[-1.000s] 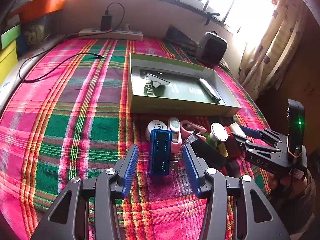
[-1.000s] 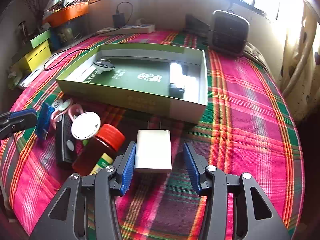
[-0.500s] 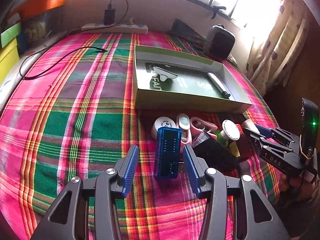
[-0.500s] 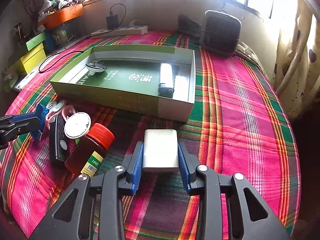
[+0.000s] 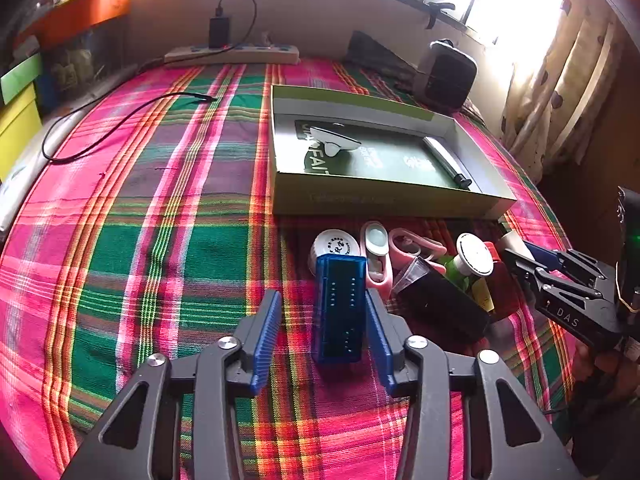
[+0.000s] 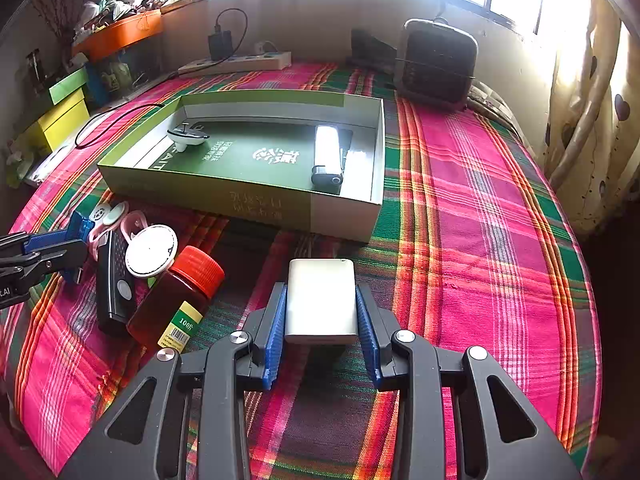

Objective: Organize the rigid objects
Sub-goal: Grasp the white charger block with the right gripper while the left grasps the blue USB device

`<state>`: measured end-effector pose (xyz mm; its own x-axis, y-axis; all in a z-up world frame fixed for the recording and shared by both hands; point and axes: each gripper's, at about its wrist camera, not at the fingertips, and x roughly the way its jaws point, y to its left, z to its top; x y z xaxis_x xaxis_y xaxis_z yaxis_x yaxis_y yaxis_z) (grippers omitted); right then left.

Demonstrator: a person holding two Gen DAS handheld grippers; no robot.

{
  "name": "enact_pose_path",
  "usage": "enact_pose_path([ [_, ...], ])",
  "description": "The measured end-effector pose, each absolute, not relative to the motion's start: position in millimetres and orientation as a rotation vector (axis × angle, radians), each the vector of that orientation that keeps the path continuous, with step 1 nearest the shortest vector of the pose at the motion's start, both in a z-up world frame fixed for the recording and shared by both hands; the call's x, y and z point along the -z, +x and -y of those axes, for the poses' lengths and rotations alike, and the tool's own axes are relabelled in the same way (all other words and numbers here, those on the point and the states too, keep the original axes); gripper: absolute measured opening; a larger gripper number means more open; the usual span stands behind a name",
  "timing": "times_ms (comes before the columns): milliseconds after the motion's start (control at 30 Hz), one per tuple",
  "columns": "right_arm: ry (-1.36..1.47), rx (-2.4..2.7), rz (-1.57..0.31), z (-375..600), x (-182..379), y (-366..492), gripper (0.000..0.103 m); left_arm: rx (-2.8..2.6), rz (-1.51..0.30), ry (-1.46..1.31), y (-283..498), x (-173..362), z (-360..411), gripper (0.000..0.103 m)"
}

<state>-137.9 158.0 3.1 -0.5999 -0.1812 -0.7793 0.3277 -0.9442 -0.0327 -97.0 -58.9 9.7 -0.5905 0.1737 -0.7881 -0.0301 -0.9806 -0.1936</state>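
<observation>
Step in hand: picking up, both hands at once; two loose items are being taken from the plaid cloth (image 5: 168,240) for the green box (image 6: 280,204).
Left gripper (image 5: 320,330): jaws closing around the blue dongle (image 5: 340,308); the right pad sits against its side, the left pad still shows a gap of cloth, so no grip yet.
Right gripper (image 6: 322,332): narrowed onto the silver block (image 6: 322,300), both blue pads flat on its long sides; it has hold of it.
Blue dongle, place and axis: on the cloth at the near edge of the clutter, just in front of the white round tin (image 5: 335,242); long axis runs straight away from the camera, toward the box, in line with the fingers.
Silver block, place and axis: near the box's front wall, apart from the amber bottle (image 6: 176,300); long axis also runs away from the camera, short end facing the box. It may be just off the cloth (the shadow beneath hints so, but I cannot tell).
Already in the box: a white gadget (image 6: 186,136) and a silver-and-black stick (image 6: 328,160).
Next move, as a judgement: finish the left squeeze, lift both clear of the box wall, carry forward and set down on bare floor.
</observation>
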Motion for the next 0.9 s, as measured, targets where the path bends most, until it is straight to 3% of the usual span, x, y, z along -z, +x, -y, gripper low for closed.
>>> enact_pose_path([
  [267,1.224,2.570,-0.246,-160.1,-3.4,-137.9,0.035,-2.684,0.241,-1.357,-96.1,-9.1,58.4,0.024],
  [900,1.224,2.572,-0.250,-161.5,-3.9,-136.8,0.035,-2.689,0.242,-1.358,-95.3,-9.7,59.4,0.024],
])
